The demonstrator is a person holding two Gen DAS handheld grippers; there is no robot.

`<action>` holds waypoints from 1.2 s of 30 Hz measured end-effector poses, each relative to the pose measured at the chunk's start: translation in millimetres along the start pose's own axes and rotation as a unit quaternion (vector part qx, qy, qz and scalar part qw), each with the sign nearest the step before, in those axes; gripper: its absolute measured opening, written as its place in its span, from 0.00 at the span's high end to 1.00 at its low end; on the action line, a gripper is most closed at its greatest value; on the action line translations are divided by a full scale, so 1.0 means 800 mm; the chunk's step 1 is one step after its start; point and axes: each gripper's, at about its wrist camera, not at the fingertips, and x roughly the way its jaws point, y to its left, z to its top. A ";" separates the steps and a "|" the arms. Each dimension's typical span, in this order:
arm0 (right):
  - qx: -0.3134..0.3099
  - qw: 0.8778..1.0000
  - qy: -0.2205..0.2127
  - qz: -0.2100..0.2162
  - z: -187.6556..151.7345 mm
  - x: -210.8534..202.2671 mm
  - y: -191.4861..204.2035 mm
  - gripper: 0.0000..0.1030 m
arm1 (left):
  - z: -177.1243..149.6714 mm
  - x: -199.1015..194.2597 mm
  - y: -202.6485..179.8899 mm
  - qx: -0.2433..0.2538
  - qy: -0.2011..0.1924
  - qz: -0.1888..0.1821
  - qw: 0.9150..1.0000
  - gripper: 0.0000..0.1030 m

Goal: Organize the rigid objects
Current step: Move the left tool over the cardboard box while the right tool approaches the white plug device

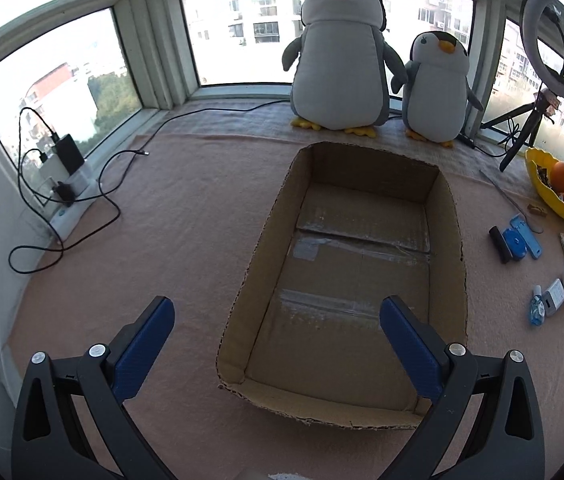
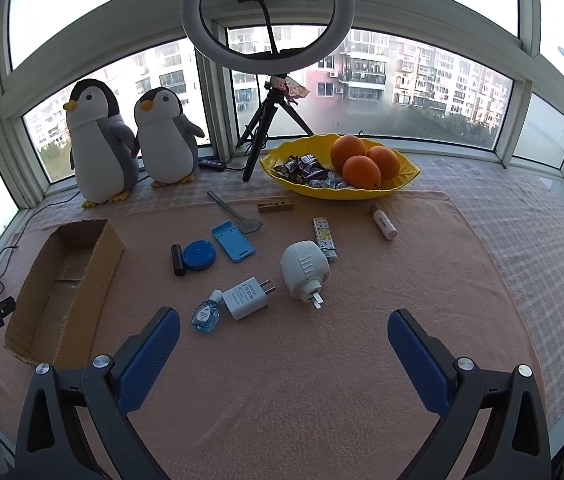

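- left gripper (image 1: 276,314) hangs over the near end of the cardboard box (image 1: 448,200), jaws wide apart, holding nothing
- right gripper (image 2: 284,328) also spread wide, nothing held
- white charger (image 2: 245,298) and blue bottle (image 2: 204,315) lie on the pink cloth (image 2: 282,380) just ahead of its left finger, not between the jaws

The scene is viewed by the left wrist fisheye from low above the pink cloth (image 1: 186,216), aimed close over the cardboard box (image 1: 448,216) toward the windows. The small items are faced from farther right by the right wrist fisheye. Box (image 2: 108,246), plush penguins (image 1: 340,60) (image 2: 100,148) and ring light (image 1: 562,36) (image 2: 266,12) are shared.
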 end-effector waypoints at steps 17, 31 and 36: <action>0.046 0.999 0.020 -0.005 -0.014 0.048 -0.077 0.01 | -0.018 0.084 0.012 0.005 0.079 0.010 0.997 0.16; -0.001 1.000 0.011 0.029 0.004 0.089 -0.065 0.01 | -0.022 0.100 0.008 0.021 0.089 0.014 0.996 0.20; 0.000 0.998 0.037 0.055 0.016 0.122 -0.069 0.01 | -0.022 0.101 0.009 0.020 0.090 0.012 0.996 0.20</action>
